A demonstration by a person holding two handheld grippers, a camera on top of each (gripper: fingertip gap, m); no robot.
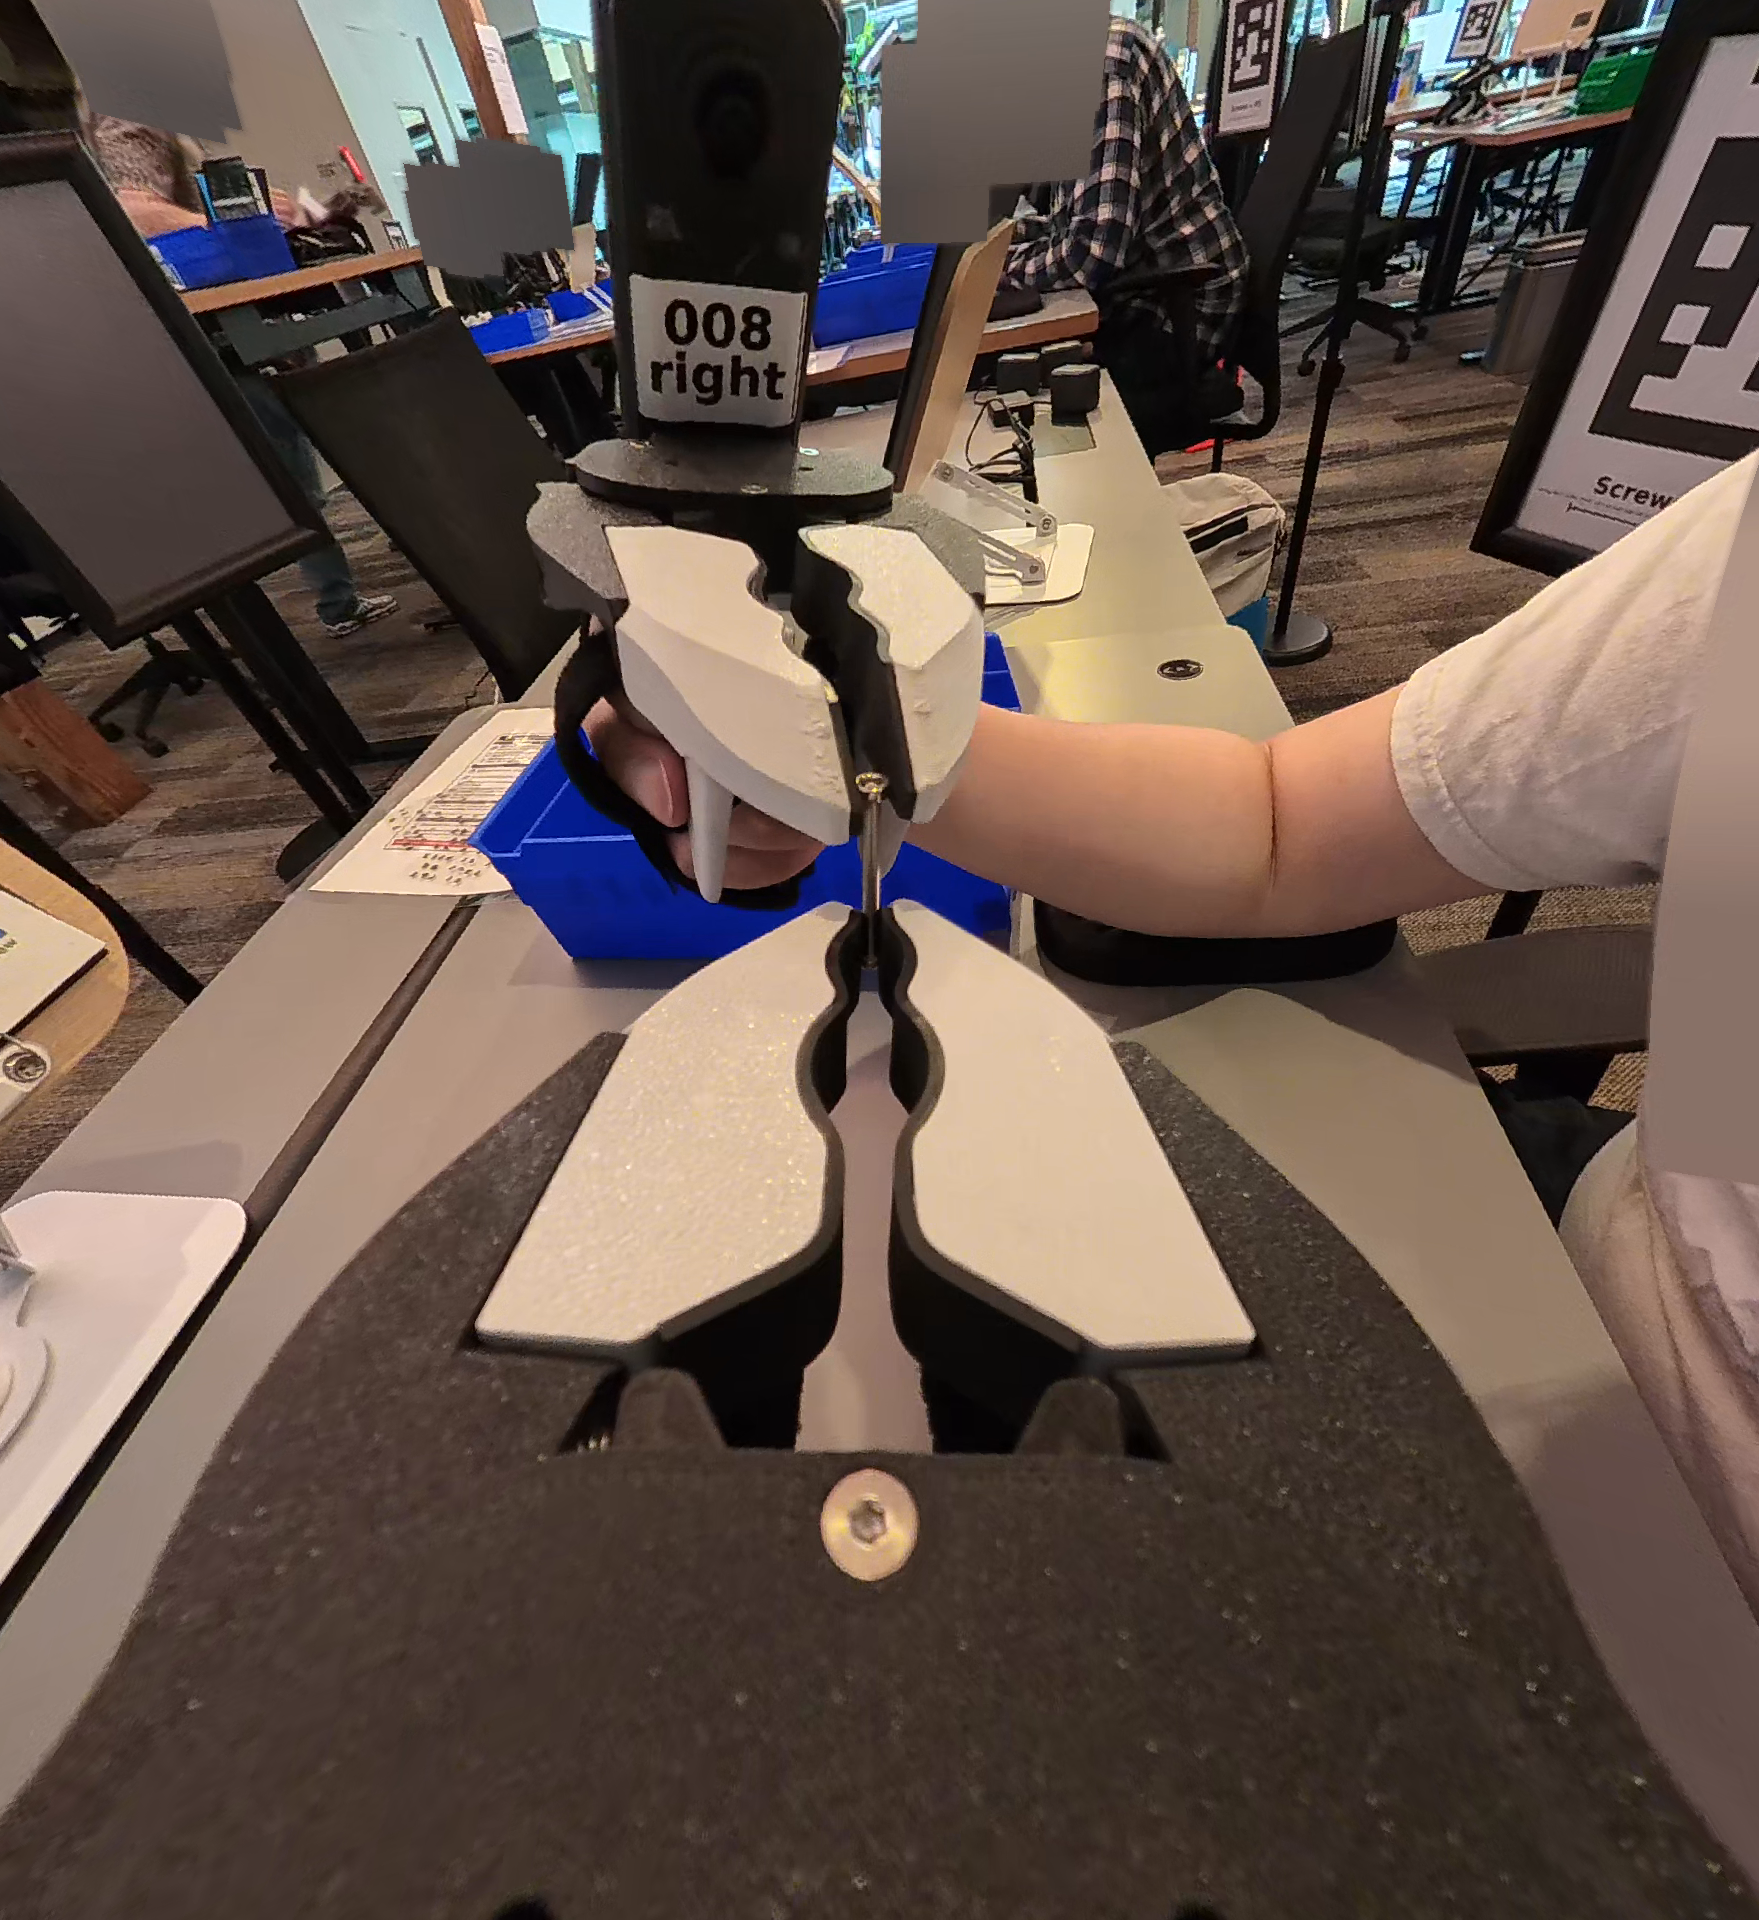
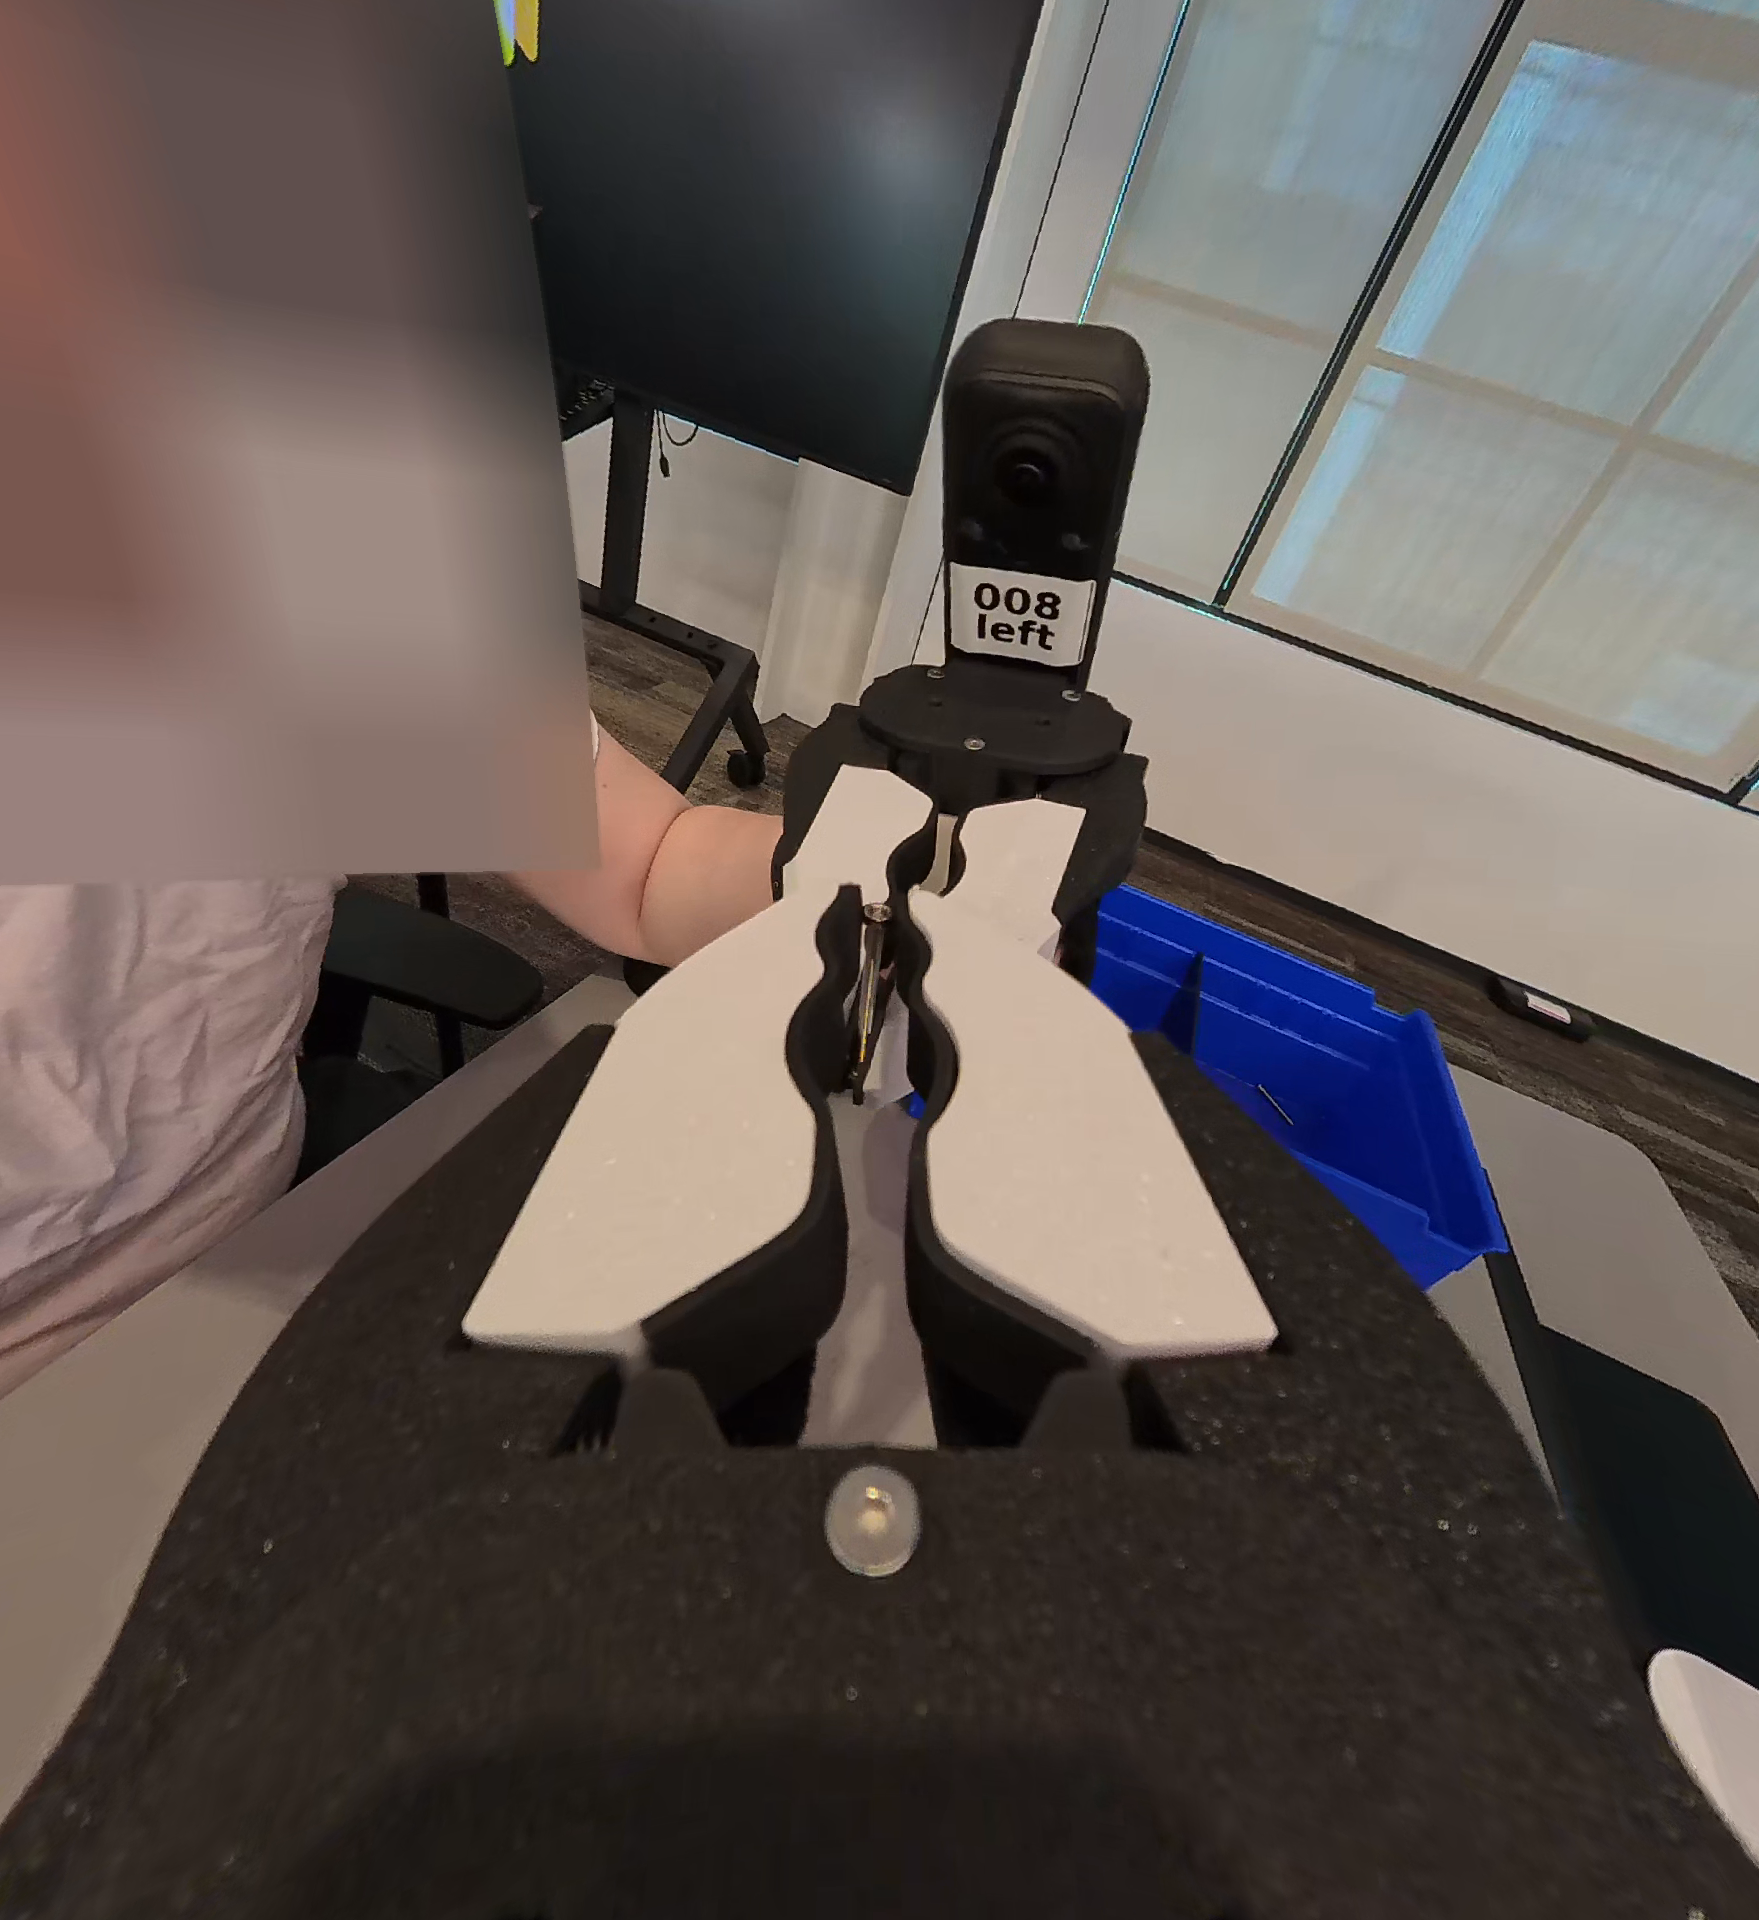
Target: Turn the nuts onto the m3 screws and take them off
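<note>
Left tool [image 1: 870, 940] and right tool [image 1: 870, 790] meet tip to tip over the grey table [image 1: 231, 1049]; both are clamped on one screw [image 1: 869, 862], right at its head, left at its lower end. Nut not discernible. Each tool carries a white printed label. Blue bin [image 1: 584, 883] just beyond. Far right, a framed sign [image 1: 1685, 312] with a black-and-white marker. Open workshop, carpeted floor.

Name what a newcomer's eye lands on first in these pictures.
Two white-fingered grippers meet tip to tip at centre frame above the grey table: the right gripper and the left gripper both pinch one thin screw. Behind them sits a bright blue bin.
</note>
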